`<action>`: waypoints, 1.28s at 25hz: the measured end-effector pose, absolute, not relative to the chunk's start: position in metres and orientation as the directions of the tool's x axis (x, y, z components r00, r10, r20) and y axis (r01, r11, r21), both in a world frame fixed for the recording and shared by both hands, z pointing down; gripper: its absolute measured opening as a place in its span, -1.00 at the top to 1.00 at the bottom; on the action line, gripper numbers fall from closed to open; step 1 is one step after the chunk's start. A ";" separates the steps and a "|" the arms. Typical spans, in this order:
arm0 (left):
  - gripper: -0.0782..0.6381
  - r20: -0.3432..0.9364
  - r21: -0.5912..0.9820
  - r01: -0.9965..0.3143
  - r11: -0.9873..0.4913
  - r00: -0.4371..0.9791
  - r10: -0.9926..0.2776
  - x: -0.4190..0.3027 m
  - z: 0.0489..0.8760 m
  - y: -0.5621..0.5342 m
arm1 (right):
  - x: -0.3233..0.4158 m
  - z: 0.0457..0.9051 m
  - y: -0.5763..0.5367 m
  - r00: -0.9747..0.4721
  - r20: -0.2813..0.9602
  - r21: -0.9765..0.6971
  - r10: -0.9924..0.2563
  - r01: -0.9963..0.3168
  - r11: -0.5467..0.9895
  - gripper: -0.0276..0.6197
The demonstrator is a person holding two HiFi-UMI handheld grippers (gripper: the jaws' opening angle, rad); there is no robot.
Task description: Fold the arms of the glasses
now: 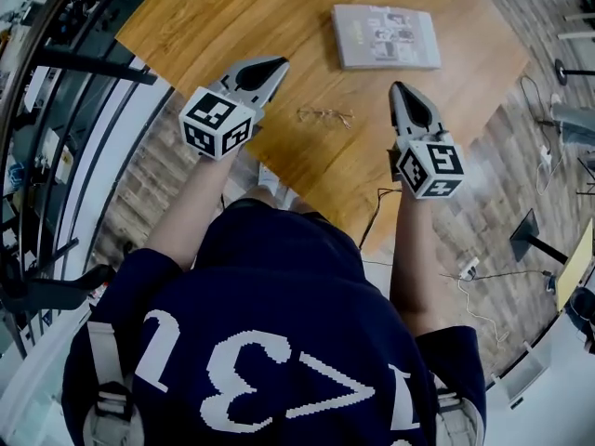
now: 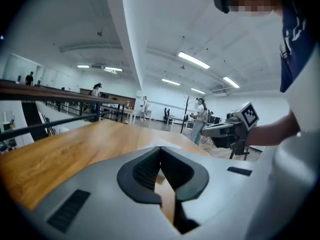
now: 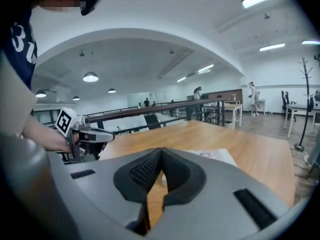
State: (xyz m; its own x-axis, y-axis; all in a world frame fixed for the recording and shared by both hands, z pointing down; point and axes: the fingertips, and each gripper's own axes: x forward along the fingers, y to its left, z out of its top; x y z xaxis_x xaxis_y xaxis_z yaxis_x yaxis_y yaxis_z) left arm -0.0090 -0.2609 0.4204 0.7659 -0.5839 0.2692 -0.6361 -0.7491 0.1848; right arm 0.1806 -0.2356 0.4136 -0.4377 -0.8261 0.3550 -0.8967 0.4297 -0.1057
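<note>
A thin wire-framed pair of glasses (image 1: pixel 325 116) lies on the wooden table (image 1: pixel 232 26), near its front edge. It is too small to tell how its arms stand. My left gripper (image 1: pixel 278 62) hovers to the left of the glasses, lifted off the table, with its jaws shut and nothing between them (image 2: pixel 160 148). My right gripper (image 1: pixel 397 86) hangs to the right of the glasses, also shut and empty (image 3: pixel 161 150). Both point roughly level across the table. Each gripper shows in the other's view: the right one (image 2: pixel 226 130), the left one (image 3: pixel 90 134). The glasses appear in neither gripper view.
A grey printed booklet (image 1: pixel 386 37) lies flat at the back of the table, its corner visible in the right gripper view (image 3: pixel 215 155). A dark railing (image 1: pixel 65 72) runs along the left. Cables (image 1: pixel 483 272) and stand bases lie on the floor to the right. People stand far off in the hall.
</note>
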 end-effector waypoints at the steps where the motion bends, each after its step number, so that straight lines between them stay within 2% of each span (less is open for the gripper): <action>1: 0.73 0.240 0.155 -0.645 -0.748 0.759 -0.605 -0.010 0.406 -0.265 | 0.184 0.396 -0.237 -0.417 0.311 -0.087 -0.854 -0.907 0.411 0.84; 7: 0.74 0.124 0.056 -0.674 -0.736 0.737 -0.665 -0.018 0.337 -0.267 | 0.196 0.316 -0.224 -0.329 0.126 -0.068 -0.936 -0.944 0.323 0.84; 14: 0.74 0.049 0.028 -0.696 -0.718 0.718 -0.694 -0.027 0.292 -0.265 | 0.199 0.261 -0.210 -0.280 0.012 -0.062 -0.960 -0.958 0.279 0.84; 32: 0.74 -0.033 0.020 -0.721 -0.693 0.692 -0.721 -0.039 0.256 -0.258 | 0.191 0.229 -0.193 -0.218 -0.046 -0.013 -0.975 -0.976 0.219 0.84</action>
